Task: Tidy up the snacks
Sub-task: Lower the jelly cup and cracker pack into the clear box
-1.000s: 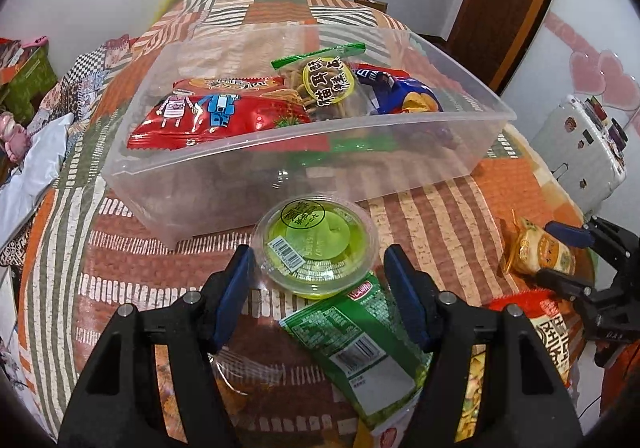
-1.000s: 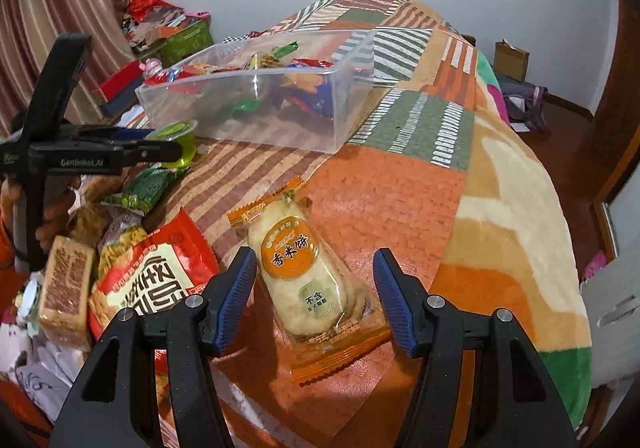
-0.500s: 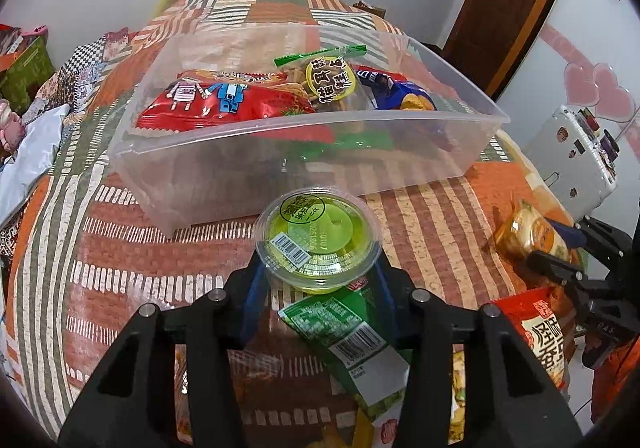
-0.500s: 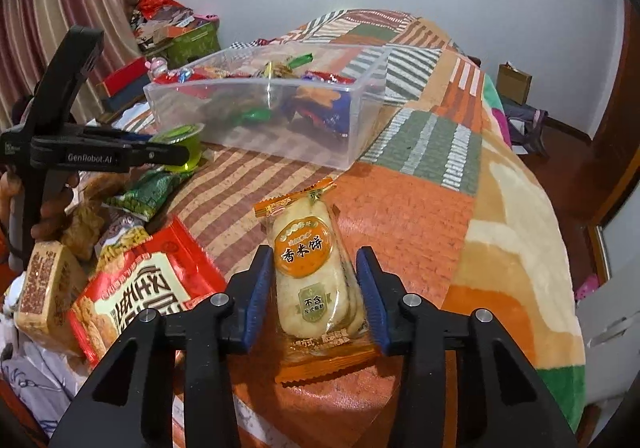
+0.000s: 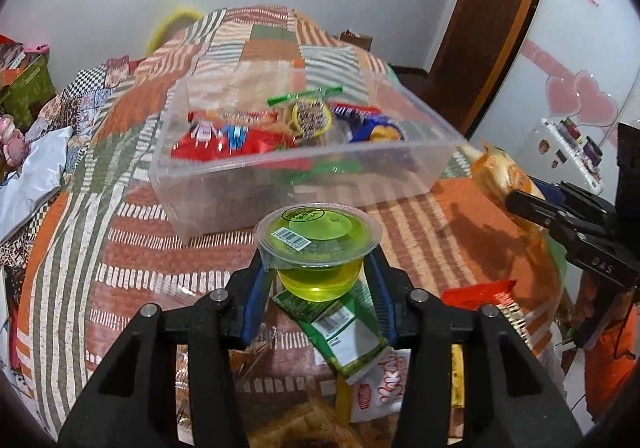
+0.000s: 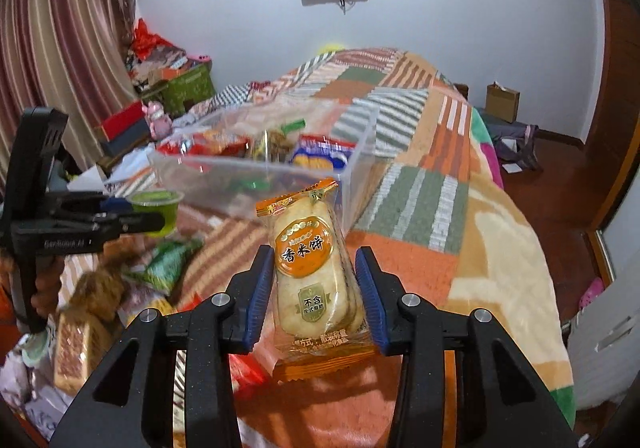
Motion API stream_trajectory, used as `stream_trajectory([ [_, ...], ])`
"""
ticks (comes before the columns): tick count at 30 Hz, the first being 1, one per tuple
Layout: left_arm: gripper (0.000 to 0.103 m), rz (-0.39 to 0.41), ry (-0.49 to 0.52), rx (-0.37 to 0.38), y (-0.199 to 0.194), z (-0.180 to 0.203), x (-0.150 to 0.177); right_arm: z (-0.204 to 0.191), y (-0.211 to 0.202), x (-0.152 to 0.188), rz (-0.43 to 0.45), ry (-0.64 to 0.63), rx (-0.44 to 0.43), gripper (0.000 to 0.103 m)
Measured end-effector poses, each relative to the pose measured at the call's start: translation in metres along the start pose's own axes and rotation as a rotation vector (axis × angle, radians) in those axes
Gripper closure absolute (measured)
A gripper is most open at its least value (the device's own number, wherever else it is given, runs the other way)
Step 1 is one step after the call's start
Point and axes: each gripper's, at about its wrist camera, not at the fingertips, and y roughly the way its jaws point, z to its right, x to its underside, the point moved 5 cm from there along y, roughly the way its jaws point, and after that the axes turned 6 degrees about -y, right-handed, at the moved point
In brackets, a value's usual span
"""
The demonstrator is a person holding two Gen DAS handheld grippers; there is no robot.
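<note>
My left gripper [image 5: 318,280] is shut on a green jelly cup [image 5: 316,248] and holds it above the bed, just in front of a clear plastic bin [image 5: 224,184] with several snack packs inside. My right gripper [image 6: 311,288] is shut on an orange rice cracker pack [image 6: 310,268] and holds it up, lifted off the bedspread, near the bin's corner [image 6: 360,176]. The right gripper with its pack also shows in the left wrist view [image 5: 532,204]. The left gripper with the cup shows in the right wrist view [image 6: 156,210].
Loose snacks lie on the patchwork bedspread near me: a green packet [image 5: 344,324], a red bag [image 5: 476,296] and brown packs [image 6: 76,344]. Boxes and clutter [image 6: 176,88] stand at the left wall. A wooden door [image 5: 488,24] is at the right.
Both grippers closed on their snacks and lifted them: the left raised the jelly cup off the green packet, the right raised the cracker pack off the bedspread toward the bin.
</note>
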Motion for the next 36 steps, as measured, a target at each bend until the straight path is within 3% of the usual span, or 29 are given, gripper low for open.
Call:
stream_trajectory([
  [18, 0.057, 0.143, 0.036, 0.042, -0.014, 0.013, -0.056, -0.005, 0.02, -0.061, 0.108, 0.002, -0.017, 0.064],
  [36, 0.057, 0.085, 0.03, 0.044, 0.046, -0.004, -0.085, -0.006, 0.079, -0.073, 0.027, -0.037, -0.03, 0.066],
])
